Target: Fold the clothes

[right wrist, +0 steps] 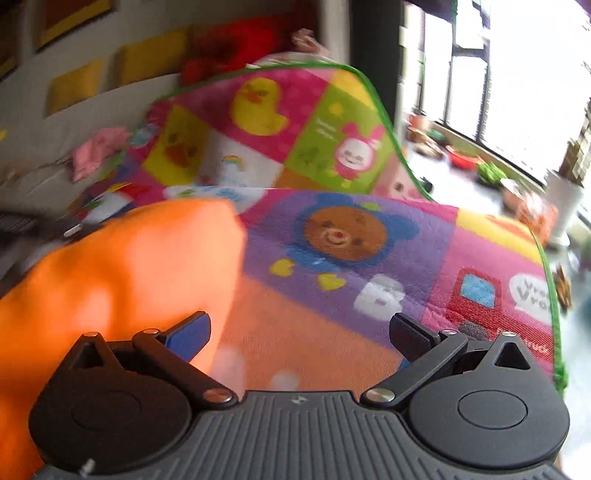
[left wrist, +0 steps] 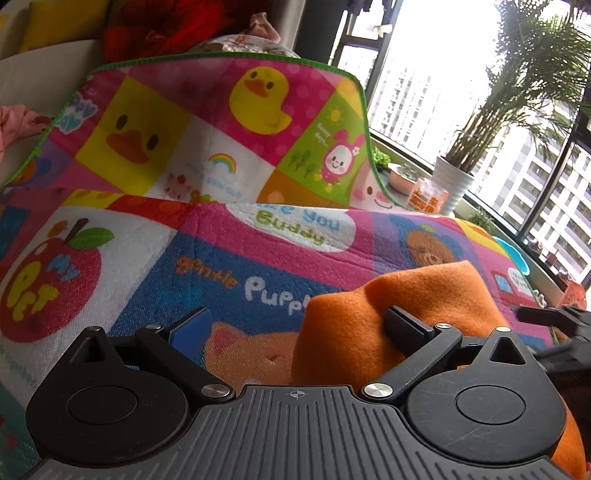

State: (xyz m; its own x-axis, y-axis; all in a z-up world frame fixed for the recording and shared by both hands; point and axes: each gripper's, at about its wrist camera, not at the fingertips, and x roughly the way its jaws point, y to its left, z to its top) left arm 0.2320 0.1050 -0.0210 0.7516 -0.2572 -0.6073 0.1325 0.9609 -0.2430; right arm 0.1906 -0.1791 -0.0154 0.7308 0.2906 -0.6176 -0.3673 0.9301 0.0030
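Note:
An orange fleece garment [left wrist: 399, 295] lies bunched on a colourful cartoon play mat [left wrist: 155, 258]. My left gripper [left wrist: 299, 325] stands open; its right finger [left wrist: 404, 326] rests against the orange cloth, its left finger [left wrist: 190, 328] over bare mat. In the right wrist view the same orange garment [right wrist: 122, 280] fills the left side. My right gripper [right wrist: 299, 330] is open, its left finger [right wrist: 188, 334] touching the cloth edge, its right finger [right wrist: 410, 336] over the mat [right wrist: 369, 280]. This view is motion-blurred.
The mat's far part [left wrist: 221, 122] stands up against a sofa with red and pink items [left wrist: 166, 26]. Pink clothes [right wrist: 96, 149] lie at the left. A windowsill holds a white potted palm [left wrist: 454, 184] and small pots [right wrist: 461, 157]. The other gripper's tip [left wrist: 546, 317] shows at right.

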